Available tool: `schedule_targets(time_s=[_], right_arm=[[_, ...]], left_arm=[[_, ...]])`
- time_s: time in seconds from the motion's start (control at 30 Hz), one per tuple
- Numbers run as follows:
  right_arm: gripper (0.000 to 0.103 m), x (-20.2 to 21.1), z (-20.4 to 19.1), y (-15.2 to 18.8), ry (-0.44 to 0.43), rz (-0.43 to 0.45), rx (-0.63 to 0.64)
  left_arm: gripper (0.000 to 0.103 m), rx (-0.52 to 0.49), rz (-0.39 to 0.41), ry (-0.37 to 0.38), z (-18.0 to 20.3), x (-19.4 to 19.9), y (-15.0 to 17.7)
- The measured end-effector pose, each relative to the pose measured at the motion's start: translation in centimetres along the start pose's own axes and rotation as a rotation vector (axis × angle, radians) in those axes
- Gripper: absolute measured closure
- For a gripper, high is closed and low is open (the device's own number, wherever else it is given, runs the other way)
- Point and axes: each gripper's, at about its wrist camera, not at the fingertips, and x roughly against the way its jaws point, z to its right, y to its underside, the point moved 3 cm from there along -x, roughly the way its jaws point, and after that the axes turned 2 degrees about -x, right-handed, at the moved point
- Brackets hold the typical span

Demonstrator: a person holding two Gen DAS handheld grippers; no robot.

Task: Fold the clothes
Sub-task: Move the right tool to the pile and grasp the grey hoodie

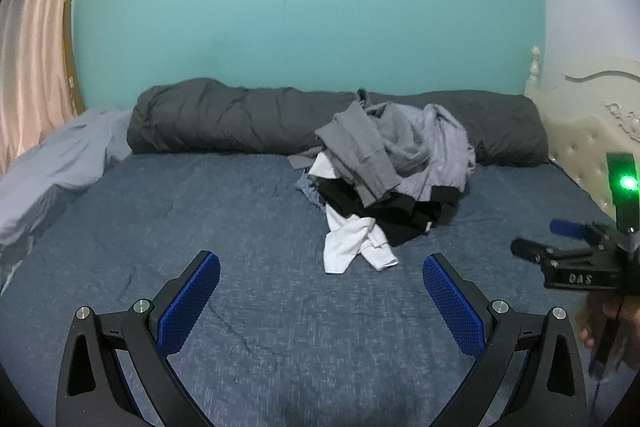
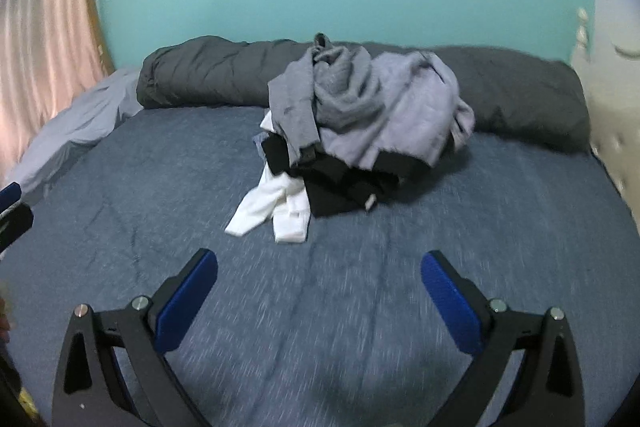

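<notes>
— Where were the two grippers, from where you stood?

— Low over the blue bed sheet (image 1: 200, 211). The left gripper (image 1: 321, 277) had its fingers spread wide with nothing between them, and the right gripper (image 2: 319, 273) was the same: parted, empty, only bare sheet in the gap.

— And the clothes?

— Ahead of both sets of fingertips, well clear of them, in one heap (image 2: 352, 131). A white piece (image 2: 276, 207) trailed nearest, black cloth (image 2: 340, 187) sat under it, and grey tops (image 2: 384, 107) were crumpled on the crown, backed by a rolled dark duvet (image 1: 224, 119).

— How would you have begun?

— I'd judge it best to take one garment only, likely the white one, by an edge, then drag it onto the open sheet before folding, so that the heap stayed put.
</notes>
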Motion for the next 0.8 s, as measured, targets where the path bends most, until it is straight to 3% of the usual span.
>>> schedule_targets(time_s=[0.43,0.63,0.8], right_arm=[[0.001,-12.9,-1.2,-5.9,-0.123,-0.049,-0.035],[0.024,-17.4,-2.2,-6.8,-0.111,-0.055,0.031],[0.025,-20.7,-1.6,-8.0,-0.089,-0.049,-0.024]], left_arm=[[0.000,0.078,-0.077,0.026,-3.5,-8.5,1.1],[0.000,0.093,-0.083,0.009,-5.3,-11.1,1.4],[0.000,0.121,-0.092,0.021,-6.6,-12.4,2.2]])
